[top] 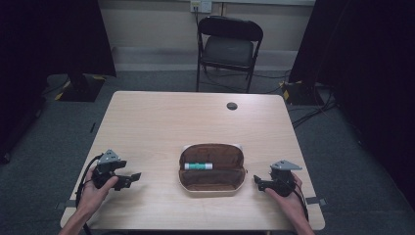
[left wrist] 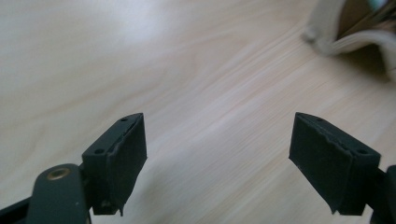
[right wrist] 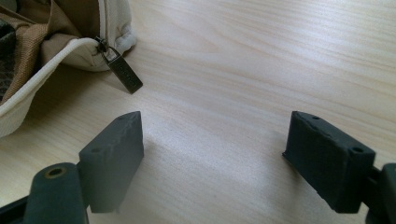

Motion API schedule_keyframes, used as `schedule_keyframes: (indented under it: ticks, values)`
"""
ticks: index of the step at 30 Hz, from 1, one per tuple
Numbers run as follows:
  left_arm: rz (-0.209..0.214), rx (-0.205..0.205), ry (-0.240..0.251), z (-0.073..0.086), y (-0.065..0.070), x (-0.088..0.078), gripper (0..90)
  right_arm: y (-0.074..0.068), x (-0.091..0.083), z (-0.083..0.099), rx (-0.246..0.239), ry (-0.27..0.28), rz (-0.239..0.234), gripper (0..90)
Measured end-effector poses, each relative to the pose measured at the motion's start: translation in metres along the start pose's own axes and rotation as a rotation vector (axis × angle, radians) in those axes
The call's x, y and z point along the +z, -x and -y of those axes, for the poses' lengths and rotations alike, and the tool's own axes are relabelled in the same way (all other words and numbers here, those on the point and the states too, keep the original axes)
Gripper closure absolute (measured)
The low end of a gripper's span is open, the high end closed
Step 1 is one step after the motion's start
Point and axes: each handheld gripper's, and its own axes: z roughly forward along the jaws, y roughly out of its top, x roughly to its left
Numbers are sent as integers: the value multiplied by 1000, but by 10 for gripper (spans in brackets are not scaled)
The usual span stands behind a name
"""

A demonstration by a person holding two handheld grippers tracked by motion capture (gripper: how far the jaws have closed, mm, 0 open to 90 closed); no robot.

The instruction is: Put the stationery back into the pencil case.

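Resting low in frame, both grippers flank an unzipped pencil case [top: 212,169] holding a glue stick [top: 198,166].
Left gripper [top: 128,179] and right gripper [top: 260,182] spread, empty; a clumsy reach at the zipper pull [right wrist: 122,72] might shove the case.

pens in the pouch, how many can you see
1: a white and green pen lies across the middle of the open pouch. More could be hidden in its brown lining.

Open pouch [top: 213,169] mid-table [top: 161,117], stick [top: 198,166] inside, left tool [top: 128,179] and right tool [top: 258,182] flanking it
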Motion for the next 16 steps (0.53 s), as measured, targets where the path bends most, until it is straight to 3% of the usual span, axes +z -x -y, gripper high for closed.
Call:
schedule_keyframes:
  ticks: [3, 8, 12, 16]
  values:
    - [-28, -22, -50, 8, -4, 7, 198, 0, 0, 0, 0, 0, 0, 181]
    - [-86, 43, -21, 13, -2, 11, 179, 0, 0, 0, 0, 0, 0, 181]
    - [-96, 30, 17, 17, -3, 14, 100, 0, 0, 0, 0, 0, 0, 181]
    - [-94, 23, 18, 17, -3, 14, 88, 0, 0, 0, -2, -1, 4, 175]
